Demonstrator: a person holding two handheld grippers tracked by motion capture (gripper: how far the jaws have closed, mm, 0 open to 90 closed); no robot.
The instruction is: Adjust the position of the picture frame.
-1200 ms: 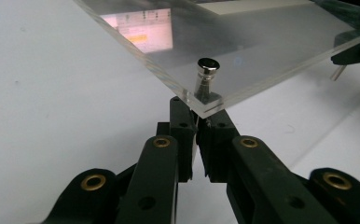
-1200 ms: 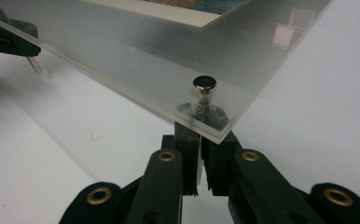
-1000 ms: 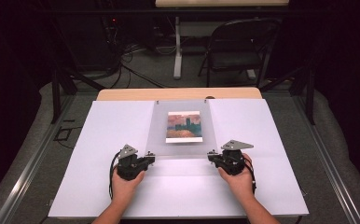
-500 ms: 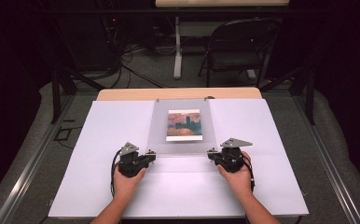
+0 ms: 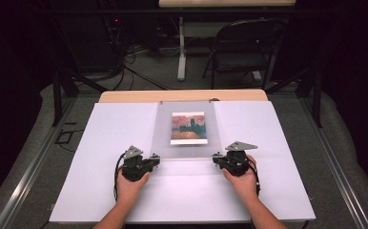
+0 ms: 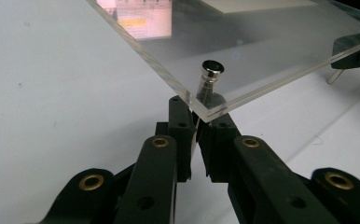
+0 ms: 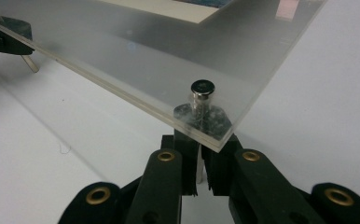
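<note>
Left gripper: my left gripper is clenching on the metal standoff under the near left corner of the clear acrylic panel; in the left gripper view my jaws are standing almost together around its post
Right gripper: my right gripper is clenching the same way on the standoff at the near right corner, jaws nearly together on the post below the sheet
Panel position: it is lying mid-tabletop over the white sheet, near edge raised between my two hands, far edge toward the back
Picture: a small print is showing through the panel's middle; I cannot tell whether it is fixed to the acrylic or lying under it
Doing it well: I am judging this a two-handed lift, so I am aiming to keep both corners level with each other, raise them at one pace, and hold the grip low on the posts so the sheet is not twisting or slipping off
Risk: an uneven pull could be tilting the panel and dragging the print
Count: two grippers, two gripped standoffs, one panel, one print, one folding chair behind the tabletop
</note>
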